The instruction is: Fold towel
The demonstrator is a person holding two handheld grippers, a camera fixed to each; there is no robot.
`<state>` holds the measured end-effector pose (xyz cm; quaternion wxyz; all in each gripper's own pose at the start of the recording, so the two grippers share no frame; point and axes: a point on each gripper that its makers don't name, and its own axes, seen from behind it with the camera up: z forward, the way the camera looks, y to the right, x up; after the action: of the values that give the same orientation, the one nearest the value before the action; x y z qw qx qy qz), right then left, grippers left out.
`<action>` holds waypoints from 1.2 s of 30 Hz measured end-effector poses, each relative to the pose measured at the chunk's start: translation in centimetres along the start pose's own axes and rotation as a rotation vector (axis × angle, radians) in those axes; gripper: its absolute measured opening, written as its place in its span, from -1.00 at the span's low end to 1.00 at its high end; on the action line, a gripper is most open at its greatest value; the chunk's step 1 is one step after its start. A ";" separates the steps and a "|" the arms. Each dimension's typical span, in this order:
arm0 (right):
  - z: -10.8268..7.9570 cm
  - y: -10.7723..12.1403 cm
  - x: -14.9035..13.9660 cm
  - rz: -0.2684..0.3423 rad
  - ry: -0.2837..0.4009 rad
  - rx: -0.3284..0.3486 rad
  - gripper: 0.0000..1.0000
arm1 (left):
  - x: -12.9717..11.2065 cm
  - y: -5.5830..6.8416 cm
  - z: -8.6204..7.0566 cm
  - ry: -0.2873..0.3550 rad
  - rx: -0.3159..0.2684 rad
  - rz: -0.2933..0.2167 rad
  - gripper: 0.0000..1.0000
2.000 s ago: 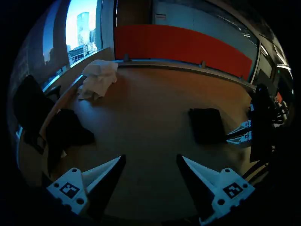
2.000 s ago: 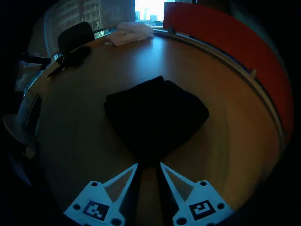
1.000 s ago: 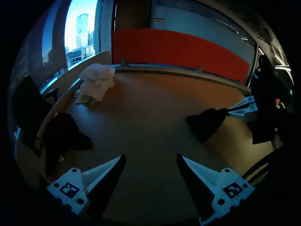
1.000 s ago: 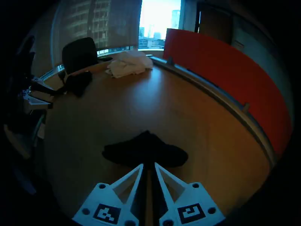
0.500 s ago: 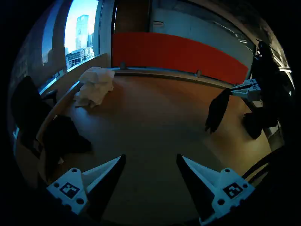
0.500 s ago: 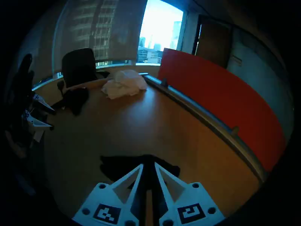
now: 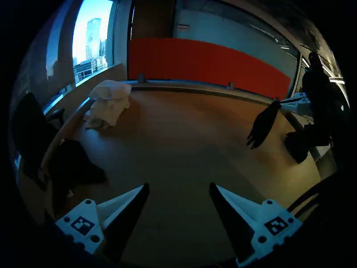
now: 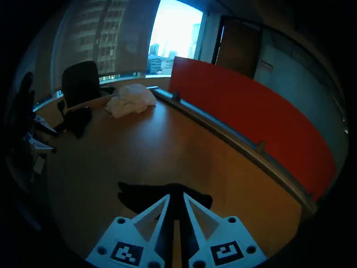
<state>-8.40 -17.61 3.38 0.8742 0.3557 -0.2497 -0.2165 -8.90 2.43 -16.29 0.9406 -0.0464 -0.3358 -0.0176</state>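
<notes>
Whereas two seconds ago the black cloth towel (image 7: 263, 125) lay as a flat, squarish bundle on the round wooden table (image 7: 178, 134), it now hangs clear of the wood as a limp, narrow drape. It hangs from the right gripper (image 8: 176, 195), whose jaws are pinched together on its top edge. By my reading, whatever shape it had is lost, so it must be spread flat again before any fold can be made. The left gripper (image 7: 178, 187) hovers over bare table with its jaws wide apart, holding nothing, well apart from the towel.

By count:
- Two grippers.
- One black towel.
- One crumpled white cloth pile (image 7: 107, 102) at the far edge.
- One dark heap (image 7: 71, 165) by the near-left edge.
- One black office chair (image 8: 80, 82).
- One long red partition panel (image 7: 209, 60).
</notes>
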 end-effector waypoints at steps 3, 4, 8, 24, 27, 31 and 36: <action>-0.8 1.5 -0.6 0.014 -0.005 -0.016 -0.89 | 0.1 0.1 0.1 -0.001 -0.003 0.003 1.00; -1.1 2.1 -0.8 0.016 -0.008 -0.022 -0.89 | 0.1 0.1 0.1 -0.002 -0.003 0.005 1.00; -2.3 4.4 -1.8 0.028 -0.025 -0.048 -0.89 | 0.3 0.3 0.2 -0.004 -0.003 0.010 1.00; -6.9 14.0 -6.1 0.084 -0.086 -0.139 -0.89 | 0.7 1.5 0.8 -0.015 -0.005 0.031 1.00; -7.6 15.6 -6.8 0.097 -0.095 -0.155 -0.89 | 0.9 1.5 0.9 -0.016 -0.001 0.037 1.00; -8.6 17.8 -7.7 0.110 -0.109 -0.177 -0.89 | 1.1 1.5 1.1 -0.019 0.004 0.036 1.00; -9.6 20.3 -8.9 0.111 -0.135 -0.203 -0.89 | 1.3 1.7 1.3 -0.024 0.006 0.031 1.00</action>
<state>-5.57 5.53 9.69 0.8975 0.2355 -0.3041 -0.2156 -8.64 4.22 -14.62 0.9369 -0.0492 -0.3462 -0.0013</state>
